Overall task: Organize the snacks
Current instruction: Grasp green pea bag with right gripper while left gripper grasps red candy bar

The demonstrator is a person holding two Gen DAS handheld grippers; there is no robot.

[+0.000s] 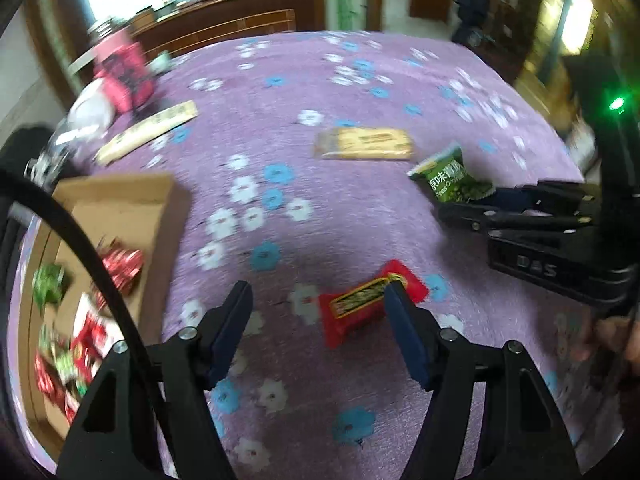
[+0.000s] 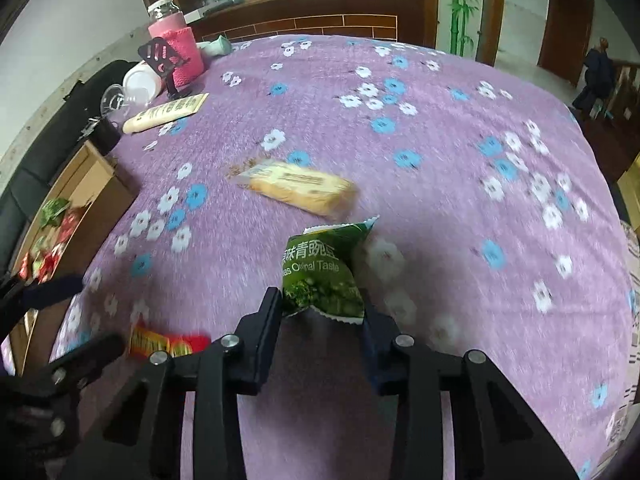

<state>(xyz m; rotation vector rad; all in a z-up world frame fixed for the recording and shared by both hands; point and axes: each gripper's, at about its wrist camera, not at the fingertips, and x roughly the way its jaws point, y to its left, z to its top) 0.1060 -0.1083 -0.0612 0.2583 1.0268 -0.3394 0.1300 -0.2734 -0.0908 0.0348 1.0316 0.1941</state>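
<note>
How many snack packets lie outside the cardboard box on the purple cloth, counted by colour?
Green pea packet, between the right gripper's fingers: 1
Red packet: 1
Yellow packet: 1
Long cream packet: 1
Total: 4

My left gripper (image 1: 318, 312): matte black frame, angular linkage arms with triangular cut-outs behind jaws, dark blue pads (image 1: 404, 332) on inner finger faces, silver round-head screws (image 1: 187, 334) at pivots just behind pads. Black cable (image 1: 92, 256) arcs past left of jaws. My right gripper (image 2: 322, 314): same black build, same silver screws (image 2: 229, 340), blue pad on right finger. Seen from left camera: white "DAS" lettering (image 1: 536, 266) on body behind jaws, green indicator light (image 1: 616, 104) above.
</note>
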